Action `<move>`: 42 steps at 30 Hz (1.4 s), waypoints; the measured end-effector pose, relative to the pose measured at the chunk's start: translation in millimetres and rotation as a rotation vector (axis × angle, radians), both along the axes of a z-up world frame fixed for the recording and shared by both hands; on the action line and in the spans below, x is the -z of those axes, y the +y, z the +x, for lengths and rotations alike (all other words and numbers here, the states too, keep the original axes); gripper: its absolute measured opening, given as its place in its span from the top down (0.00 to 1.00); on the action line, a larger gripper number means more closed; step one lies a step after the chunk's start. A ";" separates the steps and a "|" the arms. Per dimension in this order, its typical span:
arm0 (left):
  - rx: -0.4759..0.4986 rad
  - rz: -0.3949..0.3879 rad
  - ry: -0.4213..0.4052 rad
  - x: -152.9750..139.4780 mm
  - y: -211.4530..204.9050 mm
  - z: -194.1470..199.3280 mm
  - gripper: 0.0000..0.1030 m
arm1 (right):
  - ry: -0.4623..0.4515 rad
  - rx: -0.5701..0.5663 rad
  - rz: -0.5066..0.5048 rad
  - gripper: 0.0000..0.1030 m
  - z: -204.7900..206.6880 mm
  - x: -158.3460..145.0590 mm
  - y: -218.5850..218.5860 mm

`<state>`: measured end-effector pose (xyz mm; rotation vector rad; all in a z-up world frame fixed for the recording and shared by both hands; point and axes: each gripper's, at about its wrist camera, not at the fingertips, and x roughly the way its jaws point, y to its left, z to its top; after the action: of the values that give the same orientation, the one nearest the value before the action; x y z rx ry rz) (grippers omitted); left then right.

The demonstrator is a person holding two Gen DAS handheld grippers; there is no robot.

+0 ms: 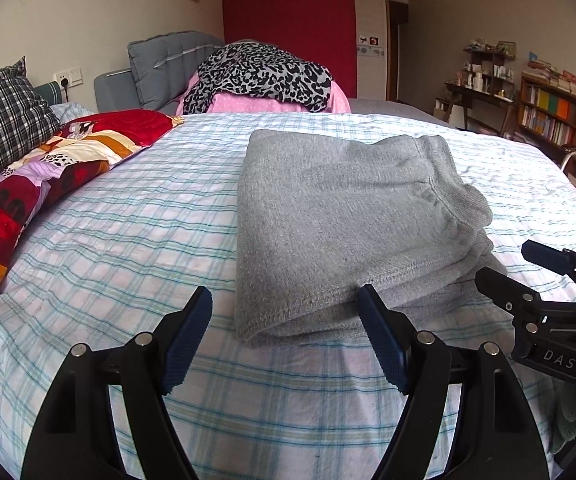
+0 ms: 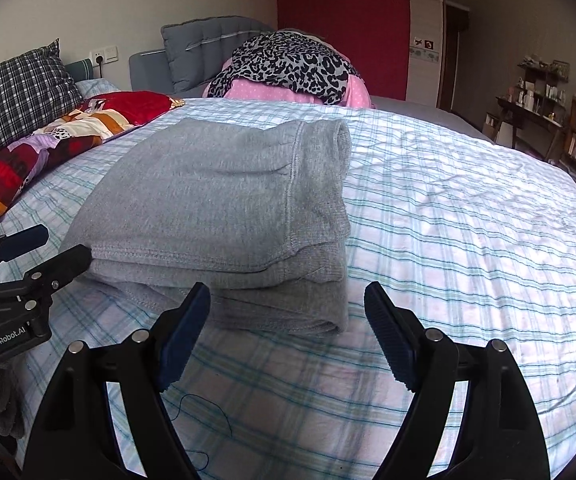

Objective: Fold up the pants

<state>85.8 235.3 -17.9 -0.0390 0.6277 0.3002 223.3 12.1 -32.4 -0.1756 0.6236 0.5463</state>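
On bed (image 1: 127,240), both tools gape empty beside folded pants (image 1: 348,220).

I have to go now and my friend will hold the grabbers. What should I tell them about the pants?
Left gripper: open, holding nothing, just short of the near edge of the pants.
Right gripper: open, holding nothing, also at the near edge.
Grey pants: lying on the checked bed sheet, stacked in a neat rectangle of several layers.
Done: the folding looks finished.
Left: probably nothing, maybe a quick pat where the lower layers stick out at the front.
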 end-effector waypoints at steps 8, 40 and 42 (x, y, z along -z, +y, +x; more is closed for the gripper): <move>-0.027 0.036 0.004 3.6 -5.5 -2.0 0.27 | -0.024 0.001 0.022 0.22 -4.0 -2.0 -3.4; -0.112 0.099 0.039 7.6 -6.6 2.6 0.05 | -0.070 -0.020 0.031 0.21 -14.1 -4.5 -1.6; -0.116 0.093 0.034 7.2 -4.6 1.5 0.05 | -0.070 -0.020 0.032 0.21 -14.1 -4.6 -1.6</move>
<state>87.4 230.7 -25.1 0.0191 0.6454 0.4424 209.2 10.5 -27.9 -0.1703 0.5451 0.5669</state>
